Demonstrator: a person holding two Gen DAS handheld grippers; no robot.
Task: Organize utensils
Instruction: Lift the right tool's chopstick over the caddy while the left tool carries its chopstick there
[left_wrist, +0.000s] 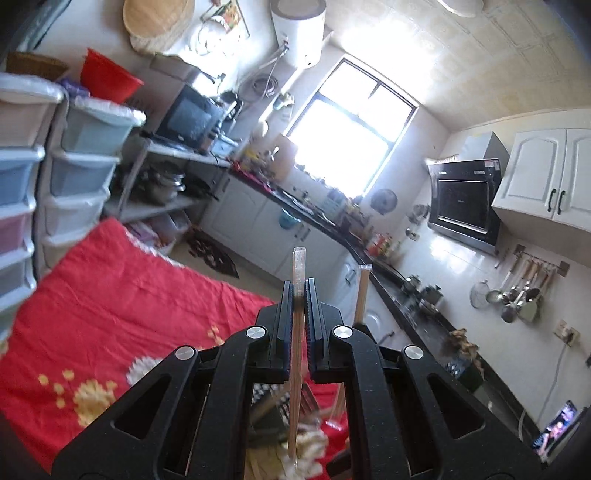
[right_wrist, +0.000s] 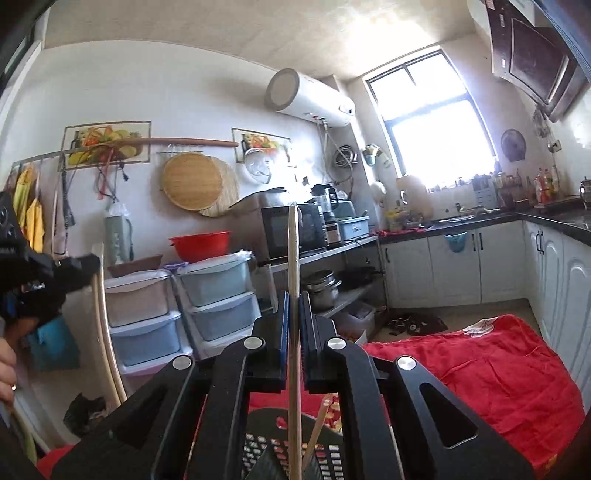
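Observation:
My left gripper (left_wrist: 299, 291) is shut on a pale wooden chopstick (left_wrist: 295, 369) that stands upright between its pads, its top poking above the fingertips. A second chopstick (left_wrist: 362, 291) rises just to the right of it. In the right wrist view my right gripper (right_wrist: 294, 299) is shut on a long upright chopstick (right_wrist: 293, 251). Below both grippers stands a black perforated utensil holder (right_wrist: 258, 454) (left_wrist: 277, 406) with other chopsticks (right_wrist: 318, 424) leaning in it. The left gripper (right_wrist: 88, 264) shows at the left edge with its chopstick (right_wrist: 103, 314).
A red flowered cloth (left_wrist: 110, 295) (right_wrist: 480, 369) covers the table under the holder. Stacked plastic drawers (left_wrist: 85, 166) (right_wrist: 218, 295) stand behind it. A dark counter (left_wrist: 406, 299) (right_wrist: 554, 218) with white cabinets runs along the wall. A person's hand (right_wrist: 7, 369) is at the left edge.

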